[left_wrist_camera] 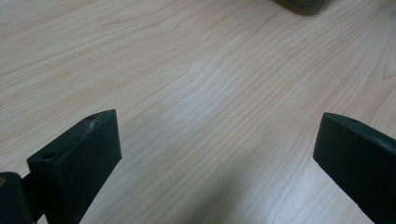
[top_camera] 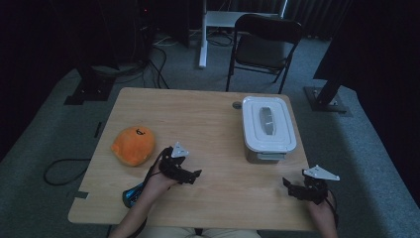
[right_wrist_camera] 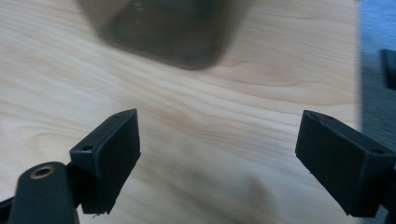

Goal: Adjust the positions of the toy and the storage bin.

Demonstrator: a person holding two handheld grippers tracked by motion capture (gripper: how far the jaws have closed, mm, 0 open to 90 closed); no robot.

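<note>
Container (right_wrist_camera: 163, 32) blurred, cut off above right gripper (right_wrist_camera: 217, 154) (jaws apart)

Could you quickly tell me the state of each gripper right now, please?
Left gripper: open, holding nothing, over bare table.
Right gripper: open, holding nothing.

Parted hand-held gripper (left_wrist_camera: 217, 154) above table (left_wrist_camera: 196, 79)

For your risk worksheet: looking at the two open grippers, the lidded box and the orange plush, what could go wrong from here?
1. The box sits near the table edge; a push from the right gripper might slide it off.
2. Its lid looks smooth, so jaws may slip.
3. The left gripper could nudge the plush when moving.
</note>
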